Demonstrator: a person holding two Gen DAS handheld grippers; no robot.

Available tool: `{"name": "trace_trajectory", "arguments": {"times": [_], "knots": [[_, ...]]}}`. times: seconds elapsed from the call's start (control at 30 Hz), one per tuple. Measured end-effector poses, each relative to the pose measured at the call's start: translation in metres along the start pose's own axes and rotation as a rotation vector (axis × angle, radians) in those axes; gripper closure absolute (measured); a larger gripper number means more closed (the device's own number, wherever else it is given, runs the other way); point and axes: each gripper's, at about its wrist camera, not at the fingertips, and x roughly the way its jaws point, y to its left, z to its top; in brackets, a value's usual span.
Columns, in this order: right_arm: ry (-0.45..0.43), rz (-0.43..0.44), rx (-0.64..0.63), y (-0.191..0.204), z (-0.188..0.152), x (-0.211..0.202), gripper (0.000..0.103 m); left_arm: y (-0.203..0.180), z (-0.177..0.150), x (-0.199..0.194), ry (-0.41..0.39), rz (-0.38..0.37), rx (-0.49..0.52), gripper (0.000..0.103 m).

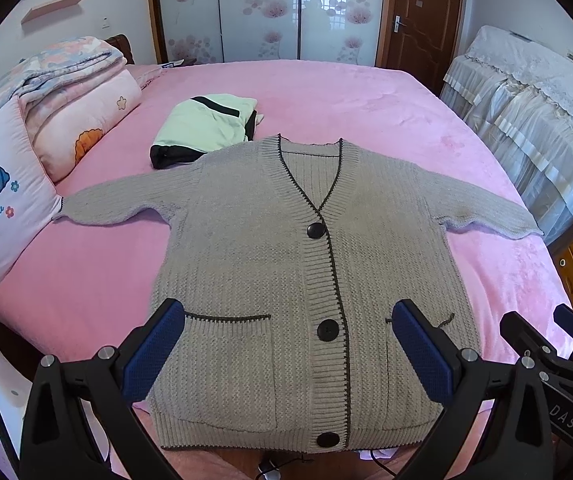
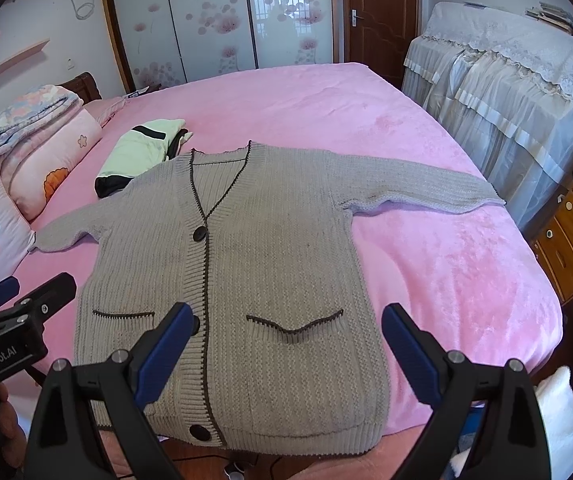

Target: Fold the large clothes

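Left wrist: folded garment (image 1: 202,128) behind cardigan (image 1: 298,280)

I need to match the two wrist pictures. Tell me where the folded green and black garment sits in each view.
Left wrist view: folded green and black garment, upper middle-left, just beyond the grey cardigan's shoulder.
Right wrist view: the garment sits upper left, at the same shoulder.
Shared landmark: the cardigan's top button.

Grey cardigan (image 1: 286,272) lies flat, buttoned, sleeves spread, on pink bed (image 1: 366,96); left gripper (image 1: 286,354) hovers above hem, jaws apart.
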Motion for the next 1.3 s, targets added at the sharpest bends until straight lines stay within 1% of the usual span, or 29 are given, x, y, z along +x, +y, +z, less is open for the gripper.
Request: {"name": "trace_trajectory", "arguments": {"times": [0.47,0.63,0.8,1.0,1.03,1.2,1.3], "knots": [[0.003,-0.002,0.001,0.001,-0.001,0.001,0.007,0.001,-0.001,0.002,0.008,-0.009,-0.007,0.000],[0.011,0.001,0.001,0.001,-0.005,0.002,0.007,0.001,-0.003,-0.001,-0.007,-0.008,-0.020,0.000],[0.017,0.003,0.007,0.001,-0.004,0.007,0.007,-0.004,-0.001,0.000,-0.022,0.000,0.001,0.000],[0.029,0.009,0.006,0.002,-0.002,0.010,0.007,-0.012,0.000,0.005,0.006,-0.009,0.013,0.000],[0.030,0.010,0.010,-0.001,0.004,0.012,0.007,-0.013,0.000,0.005,0.003,-0.010,0.018,0.000],[0.038,0.015,0.032,-0.009,0.005,0.019,0.007,-0.016,0.004,0.008,0.002,-0.051,0.008,0.000],[0.041,0.016,0.039,-0.013,0.007,0.022,0.007,-0.015,0.007,0.012,0.012,-0.061,-0.008,0.000]]}}
